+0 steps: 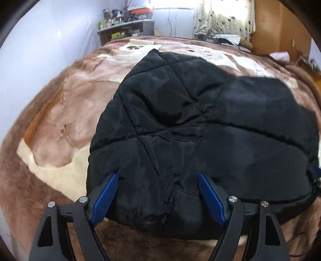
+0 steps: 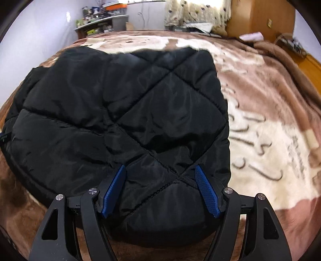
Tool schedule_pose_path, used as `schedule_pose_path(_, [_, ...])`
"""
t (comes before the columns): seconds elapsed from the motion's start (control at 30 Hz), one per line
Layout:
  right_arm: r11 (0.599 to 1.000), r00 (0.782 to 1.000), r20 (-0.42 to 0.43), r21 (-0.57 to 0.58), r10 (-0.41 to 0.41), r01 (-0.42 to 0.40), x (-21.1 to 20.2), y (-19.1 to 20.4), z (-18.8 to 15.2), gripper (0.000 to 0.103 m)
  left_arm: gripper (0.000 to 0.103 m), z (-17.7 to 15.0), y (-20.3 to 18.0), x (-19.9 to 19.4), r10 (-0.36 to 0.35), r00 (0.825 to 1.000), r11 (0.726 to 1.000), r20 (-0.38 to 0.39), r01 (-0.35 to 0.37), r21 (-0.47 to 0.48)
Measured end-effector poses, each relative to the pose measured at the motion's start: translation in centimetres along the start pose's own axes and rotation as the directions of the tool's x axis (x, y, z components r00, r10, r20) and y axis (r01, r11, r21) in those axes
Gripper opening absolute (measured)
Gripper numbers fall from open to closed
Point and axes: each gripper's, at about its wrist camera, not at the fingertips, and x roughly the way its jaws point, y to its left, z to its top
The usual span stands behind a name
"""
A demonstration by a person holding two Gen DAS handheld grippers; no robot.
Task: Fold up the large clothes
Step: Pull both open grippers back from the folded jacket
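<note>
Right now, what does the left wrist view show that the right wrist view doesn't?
Only the left wrist view shows the left gripper, open over the near edge of the jacket, and the jacket's left border against the blanket. Only the right wrist view shows the right gripper, also open, the jacket's right edge, and dark lettering on the cream part of the blanket. Both share the black quilted jacket lying on the blanket, the cluttered shelf, the curtain and the wooden cabinet.
</note>
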Motion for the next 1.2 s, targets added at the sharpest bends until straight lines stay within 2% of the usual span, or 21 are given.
schedule_pose_path(0.23, [0.999, 0.999, -0.035, 0.037, 0.003, -0.001, 2.0, -0.2, -0.3, 0.074, 0.086, -0.8, 0.5, 2.1, -0.018, 1.000, 1.000, -0.020, 0.018, -0.007])
schedule_pose_path(0.43, [0.999, 0.999, -0.043, 0.023, -0.023, 0.024, 0.4, -0.1, 0.1, 0.074, 0.085, -0.8, 0.3, 1.4, 0.000, 1.000, 1.000, -0.013, 0.000, -0.004])
schedule_pose_path(0.5, [0.999, 0.999, -0.011, 0.021, -0.047, 0.047, -1.4, 0.2, 0.3, 0.074, 0.085, -0.9, 0.2, -0.1, -0.005, 1.000, 1.000, 0.006, 0.006, -0.018])
schedule_pose_path(0.63, [0.997, 0.998, 0.044, 0.064, -0.034, 0.032, -5.3, 0.6, -0.3, 0.074, 0.085, -1.1, 0.4, -2.9, -0.051, 0.998, 0.998, 0.030, 0.052, -0.033])
schedule_pose_path(0.7, [0.997, 0.996, 0.079, 0.077, -0.028, 0.022, -7.6, 1.2, -1.0, 0.074, 0.085, -1.6, 0.2, -4.8, -0.049, 0.998, 0.998, 0.046, 0.051, -0.040])
schedule_pose_path(0.97, [0.995, 0.981, 0.195, 0.102, -0.004, -0.016, -15.6, 4.5, -4.0, 0.074, 0.085, -4.6, -2.0, -12.5, -0.113, 0.982, 0.994, 0.149, 0.112, 0.014])
schedule_pose_path(1.07, [0.995, 0.970, 0.245, 0.093, 0.000, -0.023, -17.9, 5.7, -5.4, 0.074, 0.091, -5.4, -2.7, -14.9, -0.133, 0.975, 0.991, 0.177, 0.131, 0.025])
schedule_pose_path(1.2, [0.995, 0.965, 0.261, 0.104, -0.017, -0.011, -20.1, 6.3, -6.2, 0.074, 0.092, -6.7, -3.9, -17.7, -0.112, 0.971, 0.993, 0.211, 0.106, 0.042])
